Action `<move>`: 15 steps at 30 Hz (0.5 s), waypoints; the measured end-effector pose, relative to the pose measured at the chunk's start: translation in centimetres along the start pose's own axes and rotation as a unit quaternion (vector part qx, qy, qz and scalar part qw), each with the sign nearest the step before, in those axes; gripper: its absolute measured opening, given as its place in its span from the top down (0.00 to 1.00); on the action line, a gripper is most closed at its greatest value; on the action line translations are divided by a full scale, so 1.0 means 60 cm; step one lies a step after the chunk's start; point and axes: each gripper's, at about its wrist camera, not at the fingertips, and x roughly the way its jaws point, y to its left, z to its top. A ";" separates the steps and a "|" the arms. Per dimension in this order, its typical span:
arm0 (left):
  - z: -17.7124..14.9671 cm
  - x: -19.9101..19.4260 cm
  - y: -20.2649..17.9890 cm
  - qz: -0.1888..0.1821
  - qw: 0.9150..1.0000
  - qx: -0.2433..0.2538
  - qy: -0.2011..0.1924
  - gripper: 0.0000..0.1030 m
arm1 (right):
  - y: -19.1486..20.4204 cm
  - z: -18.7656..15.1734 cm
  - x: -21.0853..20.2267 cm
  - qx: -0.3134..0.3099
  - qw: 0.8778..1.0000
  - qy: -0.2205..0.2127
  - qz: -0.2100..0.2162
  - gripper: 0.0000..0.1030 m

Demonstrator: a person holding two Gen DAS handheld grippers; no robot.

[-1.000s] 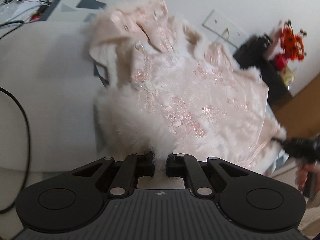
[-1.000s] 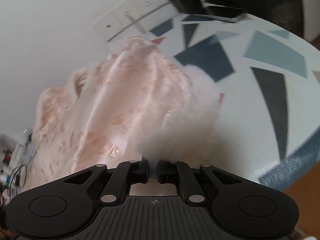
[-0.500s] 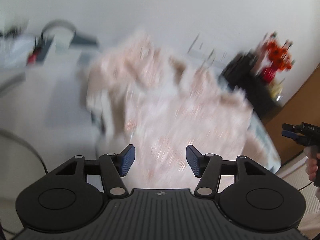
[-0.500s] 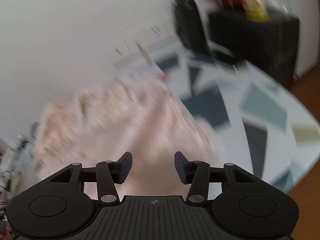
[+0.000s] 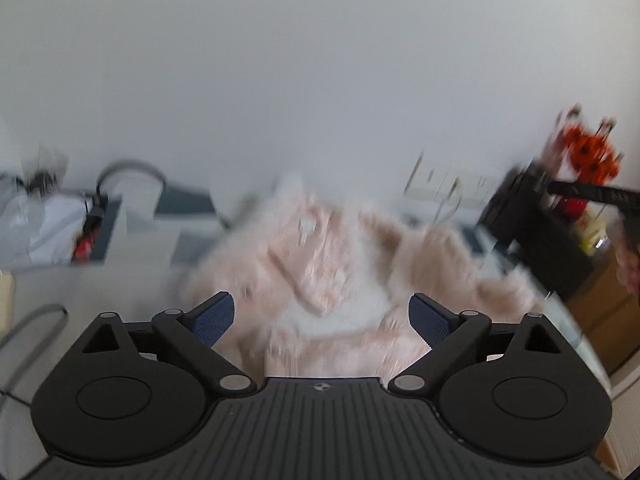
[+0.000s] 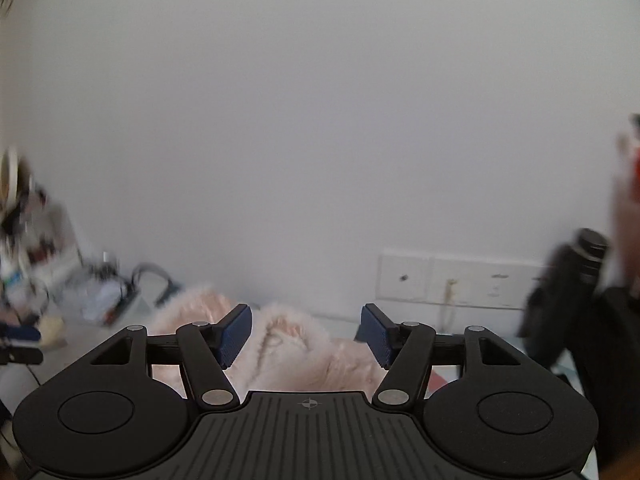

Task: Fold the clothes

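Note:
A pale pink embroidered garment (image 5: 332, 280) with white fur trim lies heaped on the table, blurred by motion. My left gripper (image 5: 322, 318) hangs above its near edge; its jaws are opening wide and hold nothing. My right gripper (image 6: 306, 338) is lifted well back from the same pink garment (image 6: 288, 348); its jaws are opening too, with only air between the blue pads (image 6: 234, 334). In the left wrist view the other gripper's black body (image 5: 592, 194) and a hand show at the far right.
A white wall with a socket panel (image 6: 452, 280) stands behind the table. Black boxes (image 5: 536, 236) and orange flowers (image 5: 588, 148) sit at the right. Cables and a plastic bag (image 5: 44, 224) lie at the left. The patterned tablecloth (image 5: 184, 208) shows behind the garment.
Both grippers were shut on the garment's fur edge; both have let go, opened and risen away. The garment has dropped back onto the table. The right gripper has rolled level.

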 end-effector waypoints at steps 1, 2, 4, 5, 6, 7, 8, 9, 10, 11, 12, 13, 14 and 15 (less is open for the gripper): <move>-0.007 0.018 -0.003 0.006 1.000 -0.001 0.015 0.07 | -0.005 -0.008 0.032 -0.009 1.000 0.014 0.011 0.44; -0.019 0.035 -0.005 0.011 0.999 -0.006 0.034 0.07 | -0.011 -0.019 0.063 -0.018 0.999 0.028 0.021 0.44; -0.038 0.060 -0.008 0.031 0.998 -0.022 0.059 0.07 | -0.024 -0.045 0.121 -0.029 0.997 0.055 0.041 0.44; -0.046 0.068 -0.009 0.041 0.996 -0.031 0.067 0.07 | -0.030 -0.057 0.145 -0.029 0.996 0.067 0.051 0.44; -0.051 0.073 -0.008 0.053 0.995 -0.040 0.069 0.07 | -0.035 -0.070 0.165 -0.024 0.995 0.076 0.065 0.44; -0.053 0.074 -0.005 0.066 0.994 -0.044 0.070 0.07 | -0.041 -0.081 0.183 -0.016 0.993 0.084 0.081 0.44; -0.055 0.076 -0.002 0.080 0.993 -0.048 0.071 0.07 | -0.044 -0.092 0.200 -0.009 0.991 0.091 0.098 0.44; -0.057 0.078 0.001 0.093 0.992 -0.052 0.071 0.07 | -0.044 -0.103 0.215 -0.002 0.989 0.097 0.114 0.45; -0.059 0.080 0.004 0.107 0.990 -0.056 0.072 0.07 | -0.041 -0.114 0.232 0.004 0.987 0.107 0.123 0.45; -0.061 0.082 0.007 0.120 0.988 -0.060 0.073 0.07 | -0.036 -0.123 0.250 0.008 0.984 0.118 0.130 0.46; -0.063 0.083 0.010 0.133 0.986 -0.063 0.074 0.07 | -0.031 -0.131 0.265 0.014 0.982 0.126 0.139 0.49; -0.063 0.085 0.015 0.142 0.985 -0.061 0.076 0.07 | -0.027 -0.137 0.279 0.019 0.980 0.132 0.150 0.50; -0.064 0.087 0.019 0.151 0.984 -0.059 0.077 0.07 | -0.022 -0.144 0.293 0.025 0.977 0.138 0.161 0.50; -0.063 0.091 0.023 0.162 0.982 -0.054 0.079 0.07 | -0.013 -0.148 0.302 0.030 0.975 0.139 0.172 0.50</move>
